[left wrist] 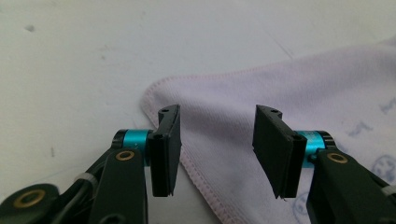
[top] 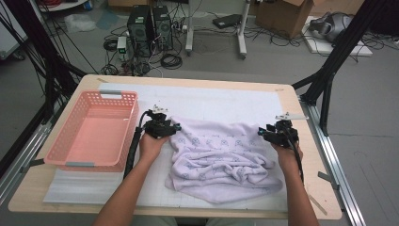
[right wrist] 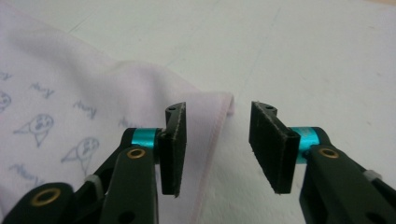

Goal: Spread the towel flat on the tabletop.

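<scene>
A pale lilac towel with small printed figures lies rumpled on the white mat, its far edge stretched between my two hands. My left gripper hovers at the towel's far left corner; its jaws stand apart over the cloth, pressing on nothing. At the far right corner my right gripper has its jaws apart too, the hemmed edge lying flat on the mat between and under them. In the gripper views, the left gripper and the right gripper both look straight along their black pads.
A pink plastic basket sits at the left of the table. The white mat covers most of the wooden tabletop. Beyond the table stand black frame legs, cables and computer towers.
</scene>
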Demonstrator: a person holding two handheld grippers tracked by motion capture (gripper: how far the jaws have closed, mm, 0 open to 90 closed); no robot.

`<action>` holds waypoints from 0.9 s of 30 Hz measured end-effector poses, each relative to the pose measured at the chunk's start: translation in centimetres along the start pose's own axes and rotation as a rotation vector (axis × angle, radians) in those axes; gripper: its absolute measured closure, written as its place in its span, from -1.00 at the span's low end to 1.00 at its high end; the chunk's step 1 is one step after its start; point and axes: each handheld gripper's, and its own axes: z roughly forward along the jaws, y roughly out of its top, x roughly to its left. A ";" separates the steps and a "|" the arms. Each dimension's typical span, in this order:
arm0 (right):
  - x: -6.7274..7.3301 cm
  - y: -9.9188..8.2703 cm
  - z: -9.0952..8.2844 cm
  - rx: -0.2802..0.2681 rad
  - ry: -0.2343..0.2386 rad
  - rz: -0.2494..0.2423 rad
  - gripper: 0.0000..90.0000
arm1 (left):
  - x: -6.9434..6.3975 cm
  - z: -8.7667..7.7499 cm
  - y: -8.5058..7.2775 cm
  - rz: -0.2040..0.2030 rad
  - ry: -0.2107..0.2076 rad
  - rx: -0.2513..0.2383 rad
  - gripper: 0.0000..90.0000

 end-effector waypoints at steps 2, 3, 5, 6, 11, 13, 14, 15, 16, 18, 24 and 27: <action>-0.1 0.8 0.9 0.021 0.006 -0.004 0.19 | -0.3 0.2 -0.1 0.015 -0.003 0.004 0.18; -0.1 1.1 1.4 0.029 0.008 0.000 0.19 | -0.5 0.3 -0.1 0.036 -0.002 0.007 0.31; -0.2 1.6 2.7 0.059 0.016 0.023 0.24 | -1.1 0.3 -0.1 0.119 0.029 0.023 0.73; -0.2 1.7 3.6 0.098 0.026 0.027 0.35 | -1.0 0.2 -0.1 0.107 0.027 0.032 0.94; 1.1 1.4 4.5 0.198 0.070 -0.064 0.94 | -0.3 -0.7 -0.4 0.072 0.014 0.048 0.97; 1.7 1.4 3.9 0.232 0.057 -0.120 0.94 | -0.1 -1.3 -0.7 0.068 0.006 0.054 0.97; 2.1 1.3 3.4 0.255 0.046 -0.161 0.94 | 0.0 -1.6 -0.8 0.069 0.000 0.061 0.97; 2.3 1.2 2.9 0.272 0.037 -0.193 0.94 | 0.1 -2.0 -0.9 0.068 -0.009 0.060 0.97; 2.5 0.8 2.2 0.282 0.041 -0.218 0.94 | 0.2 -2.2 -1.1 0.066 -0.011 0.051 0.97; 2.6 0.1 1.5 0.300 0.044 -0.242 0.93 | 0.3 -2.6 -1.3 0.064 -0.022 0.050 0.97; 1.0 -0.2 -0.3 0.197 0.080 -0.146 0.44 | 0.2 -2.6 -1.6 0.071 -0.044 0.014 0.63; 0.5 0.6 -0.4 0.121 0.056 -0.108 0.44 | 0.3 -2.4 -1.5 0.072 -0.046 -0.036 0.27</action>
